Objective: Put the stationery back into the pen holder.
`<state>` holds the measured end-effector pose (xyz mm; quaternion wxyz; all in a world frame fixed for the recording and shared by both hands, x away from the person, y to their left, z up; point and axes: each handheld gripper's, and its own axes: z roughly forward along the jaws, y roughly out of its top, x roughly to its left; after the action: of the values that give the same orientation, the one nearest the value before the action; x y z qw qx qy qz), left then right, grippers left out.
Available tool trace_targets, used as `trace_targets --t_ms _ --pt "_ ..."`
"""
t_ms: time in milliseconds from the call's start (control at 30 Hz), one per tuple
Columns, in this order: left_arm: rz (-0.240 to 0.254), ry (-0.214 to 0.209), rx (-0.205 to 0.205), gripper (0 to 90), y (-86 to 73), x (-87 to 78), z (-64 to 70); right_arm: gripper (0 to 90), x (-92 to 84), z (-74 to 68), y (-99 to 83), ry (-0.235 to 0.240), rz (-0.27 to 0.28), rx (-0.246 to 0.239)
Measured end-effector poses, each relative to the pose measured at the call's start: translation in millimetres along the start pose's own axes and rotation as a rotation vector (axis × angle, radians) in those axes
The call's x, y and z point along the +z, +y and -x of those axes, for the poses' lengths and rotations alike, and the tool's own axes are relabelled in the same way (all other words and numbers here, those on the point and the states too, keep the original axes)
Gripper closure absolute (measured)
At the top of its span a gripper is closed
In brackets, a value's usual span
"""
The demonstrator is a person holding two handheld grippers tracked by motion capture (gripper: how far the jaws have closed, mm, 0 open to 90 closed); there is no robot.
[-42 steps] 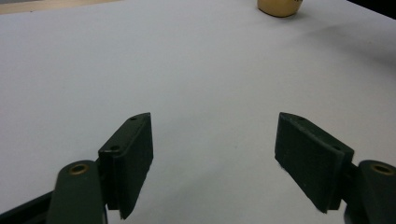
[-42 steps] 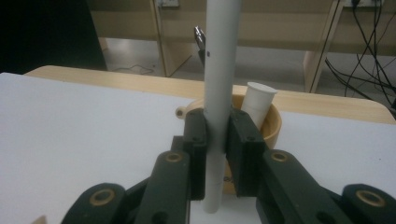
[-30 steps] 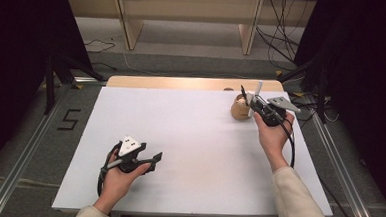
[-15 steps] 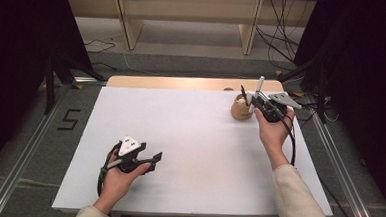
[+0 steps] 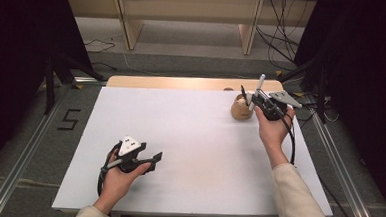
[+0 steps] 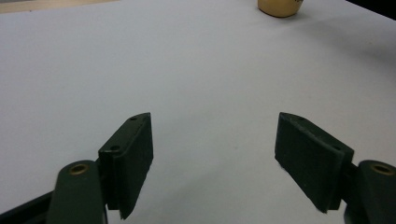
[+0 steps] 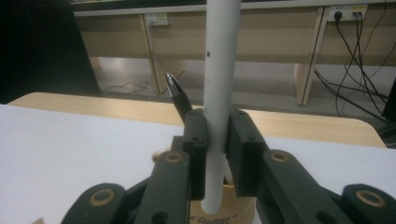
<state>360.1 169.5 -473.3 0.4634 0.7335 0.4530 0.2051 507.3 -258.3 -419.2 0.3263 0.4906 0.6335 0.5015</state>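
We have a white pen [image 7: 219, 93] pinched in the right hand-held gripper [image 5: 259, 98], and the pen stands nearly straight up, its low end right over the tan cup [image 5: 241, 109] at the far right of the bench [image 5: 189, 138]. A black pen [image 7: 177, 95] leans in that cup already.

To do this step well, we think the white pen should go straight down into the cup's mouth, slow & steady, w/o knocking the black pen or tipping the cup (it looks light, so a bump could push it). We should let go only once the low end sits well inside; too soon and the pen may bounce out.

The right hand [image 5: 272, 127] reaches far forward, arm stretched out, with its jaws squeezed tight on both sides of the pen, level with the cup's top.

The left hand [image 5: 120, 177] rests low on the near left of the bench, well apart from the cup. The left hand-held gripper [image 6: 212, 158] has its jaws spread wide w/ nothing between them, pointing across the bench toward the cup.
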Motion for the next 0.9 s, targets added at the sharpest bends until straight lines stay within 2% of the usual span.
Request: trace_targets --t_ms 467,900 --pt "-0.002 0.001 0.000 27.7 -0.3 0.3 -0.2 78.9 4.6 3.3 6.2 -0.012 0.023 0.012" --pt "-0.002 0.002 -0.001 27.7 -0.3 0.2 -0.7 78.9 8.8 4.1 6.4 -0.025 0.031 0.003"
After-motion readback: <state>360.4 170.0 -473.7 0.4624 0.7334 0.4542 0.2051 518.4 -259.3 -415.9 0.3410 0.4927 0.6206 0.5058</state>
